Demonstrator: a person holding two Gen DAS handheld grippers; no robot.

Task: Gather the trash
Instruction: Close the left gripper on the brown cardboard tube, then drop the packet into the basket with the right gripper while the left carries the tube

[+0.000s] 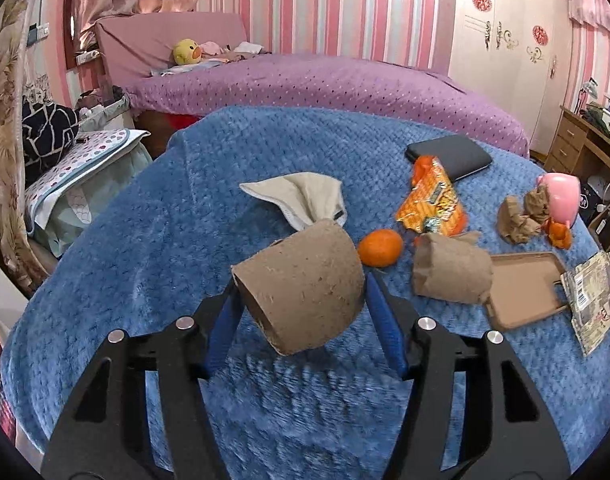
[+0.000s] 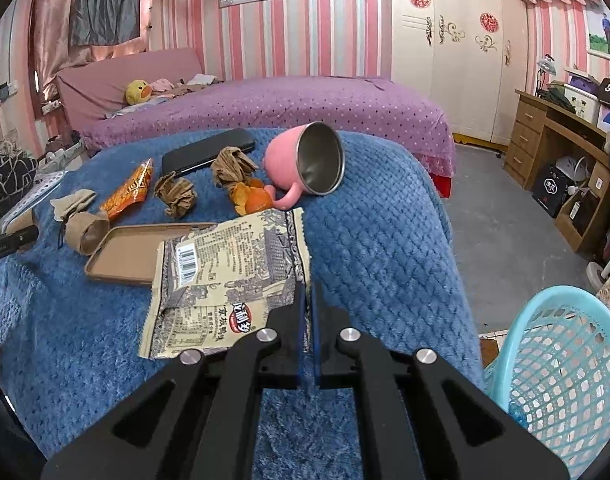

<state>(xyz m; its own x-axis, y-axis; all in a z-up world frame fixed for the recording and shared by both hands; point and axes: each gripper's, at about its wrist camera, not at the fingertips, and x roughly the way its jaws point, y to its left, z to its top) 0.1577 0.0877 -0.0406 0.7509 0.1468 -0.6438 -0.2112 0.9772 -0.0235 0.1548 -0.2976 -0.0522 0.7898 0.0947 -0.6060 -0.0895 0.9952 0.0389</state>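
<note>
Left wrist view: the left gripper [image 1: 301,288] holds a brown paper tube [image 1: 305,288] between its blue pads, lifted a little above the blue blanket [image 1: 145,240] that covers the tabletop. Behind the tube lies a beige cloth [image 1: 301,196], and just to its right an orange [image 1: 380,247]. Further right are a second tube [image 1: 449,268], an orange snack bag [image 1: 433,204], a brown tray [image 1: 525,288], crumpled paper [image 1: 517,220], a black case [image 1: 449,156] and a pink cup [image 1: 559,196] on its side.

Right wrist view: the right gripper [image 2: 307,292] is closed on the right edge of a beige wrapper [image 2: 225,272], which lies flat on the blanket and partly over the tray [image 2: 133,252]. Orange peel [image 2: 253,200] lies between the wrapper and the cup [image 2: 301,168], touching the cup handle. A light blue basket [image 2: 553,360] stands at the lower right, beside the tabletop and below its edge.
</note>
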